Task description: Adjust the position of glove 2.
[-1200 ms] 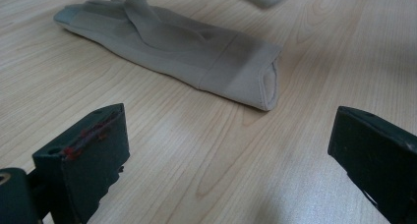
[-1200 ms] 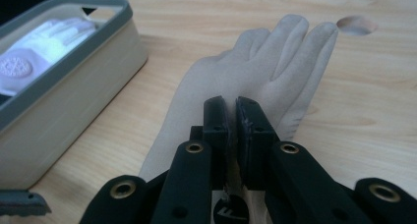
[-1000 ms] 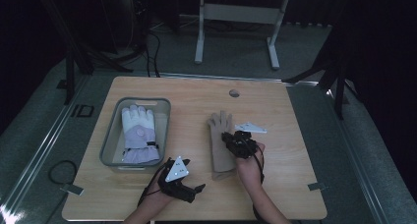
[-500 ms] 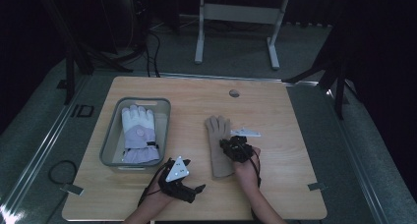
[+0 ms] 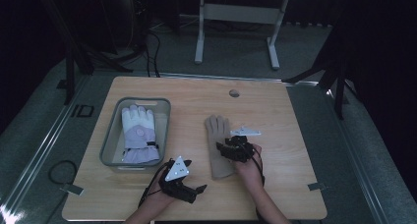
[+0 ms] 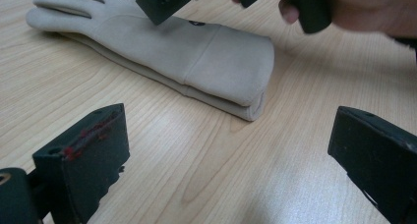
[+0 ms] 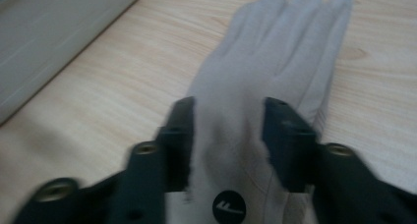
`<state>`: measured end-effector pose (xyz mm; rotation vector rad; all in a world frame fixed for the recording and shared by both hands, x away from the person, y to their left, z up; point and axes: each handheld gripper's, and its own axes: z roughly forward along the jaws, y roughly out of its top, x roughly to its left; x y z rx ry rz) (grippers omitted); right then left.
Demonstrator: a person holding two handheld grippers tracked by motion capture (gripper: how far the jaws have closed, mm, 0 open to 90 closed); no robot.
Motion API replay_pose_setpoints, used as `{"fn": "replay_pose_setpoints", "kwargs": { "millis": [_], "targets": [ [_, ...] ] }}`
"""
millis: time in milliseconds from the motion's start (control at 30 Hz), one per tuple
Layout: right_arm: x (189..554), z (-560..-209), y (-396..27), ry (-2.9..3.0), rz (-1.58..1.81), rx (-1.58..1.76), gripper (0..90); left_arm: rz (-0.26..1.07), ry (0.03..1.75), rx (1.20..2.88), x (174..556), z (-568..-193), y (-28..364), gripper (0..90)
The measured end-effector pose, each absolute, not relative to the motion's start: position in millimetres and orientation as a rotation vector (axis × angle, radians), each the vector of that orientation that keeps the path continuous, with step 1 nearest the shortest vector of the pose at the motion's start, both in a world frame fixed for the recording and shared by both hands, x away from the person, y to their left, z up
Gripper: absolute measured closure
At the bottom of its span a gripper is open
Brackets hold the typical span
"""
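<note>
Released glove could slip askew

Since the earlier frame, the right claw (image 5: 227, 146) had just been opening over the tan glove (image 5: 218, 144), lying flat mid-worktop (image 5: 275, 116). Its pads might snag the fabric, dragging it crooked. The left claw (image 5: 199, 188) stood wide, empty.

- Left gripper (image 5: 189, 189): black body, a pale grey three-cornered plate on top, a black cable trailing back; red smears on one pad.
- Right gripper (image 5: 227, 146): black, the same grey plate, brass-coloured screw holes at the jaw bases.
</note>
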<state>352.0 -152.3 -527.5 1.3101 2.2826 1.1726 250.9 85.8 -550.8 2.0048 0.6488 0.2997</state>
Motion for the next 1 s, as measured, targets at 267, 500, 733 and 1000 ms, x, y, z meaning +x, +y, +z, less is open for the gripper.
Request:
{"fn": "replay_pose_setpoints", "kwargs": {
  "millis": [267, 500, 733, 1000],
  "targets": [
    [351.4, -518.3, -170.9, 2.382, 1.237, 1.179, 21.8, 0.268, 0.649, 2.022, 250.2, -551.1, 81.1, 2.0],
    [350.6, -521.3, -183.8, 2.436, 1.255, 1.081, 13.9, 0.188, 0.670, 2.048, 250.8, -548.1, 74.6, 2.0],
    [351.6, -518.7, -196.5, 2.423, 1.248, 0.950, 14.1, 0.202, 0.664, 2.103, 253.1, -548.5, 68.0, 2.1],
    [347.8, -516.4, -205.2, 2.414, 1.297, 0.953, 10.6, 0.192, 0.620, 2.113, 252.5, -548.7, 62.9, 2.2]
  ]
}}
